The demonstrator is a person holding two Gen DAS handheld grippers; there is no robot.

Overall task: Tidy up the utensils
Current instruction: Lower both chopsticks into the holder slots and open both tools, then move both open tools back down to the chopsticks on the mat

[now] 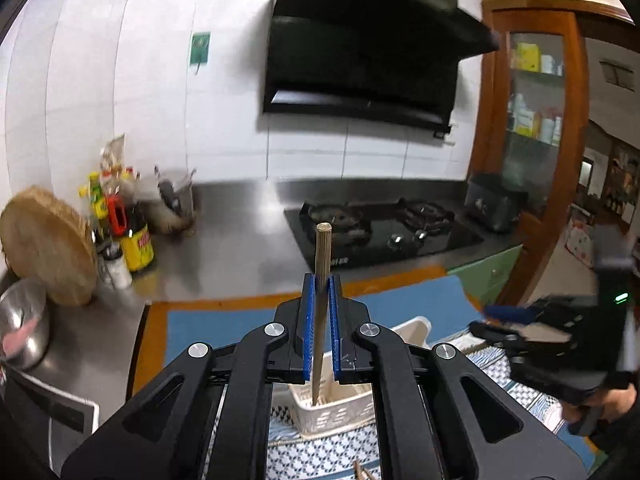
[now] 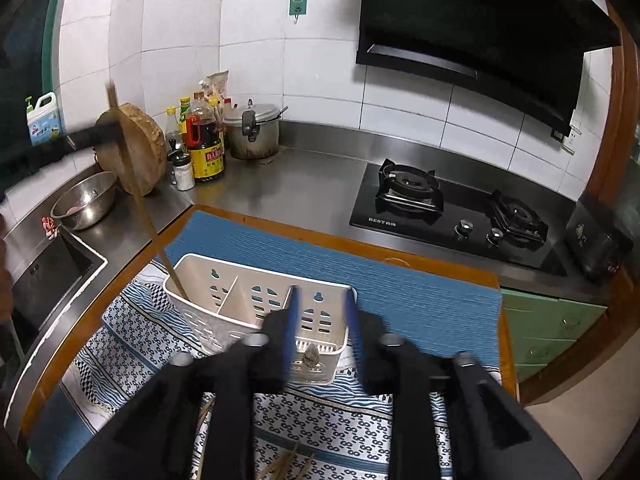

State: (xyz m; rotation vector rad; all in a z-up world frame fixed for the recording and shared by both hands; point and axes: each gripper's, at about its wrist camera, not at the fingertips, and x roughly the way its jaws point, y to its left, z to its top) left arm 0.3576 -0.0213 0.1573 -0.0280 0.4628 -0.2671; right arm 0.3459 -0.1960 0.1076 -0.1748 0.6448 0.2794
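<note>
Left gripper (image 1: pixel 322 280): fingers clamped narrow on a single wooden chopstick (image 1: pixel 321 312), held near its upper third. Stick runs close to vertical in the left wrist view; its top end sticks out above the fingers, its lower tip sits inside the white plastic utensil caddy (image 2: pixel 256 300). Right wrist view shows the same stick leaning, with the tip down in the leftmost compartment.

Right gripper (image 2: pixel 320 320): fingers set wide apart, nothing between them, hovering above the right end of the caddy. View is motion-blurred.

Caddy stands on a patterned cloth (image 2: pixel 132 344) over a blue mat (image 2: pixel 420 300) on the desk (image 2: pixel 304 184). A small greyish item lies in the rightmost compartment; cannot tell what it is. More chopsticks (image 2: pixel 284 466) lie loose on the cloth near the lower edge of the right view
</note>
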